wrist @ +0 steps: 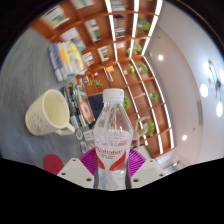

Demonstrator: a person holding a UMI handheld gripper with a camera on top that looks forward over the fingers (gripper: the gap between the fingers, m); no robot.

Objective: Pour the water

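A clear plastic water bottle [113, 130] with a white cap and a red and white label stands between my gripper's [112, 163] magenta pads [90, 160]. Both pads press on its sides and it is lifted, with shelves and ceiling behind it. A cream cup [45, 112] with a handle hangs in the air to the left of the bottle, tilted with its mouth toward the upper left. What holds the cup is hidden.
Wooden bookshelves [105, 45] with books and plants fill the background, tilted with the view. Ceiling strip lights [135, 25] run above. A small pink object [52, 163] lies low at the left, beside the fingers.
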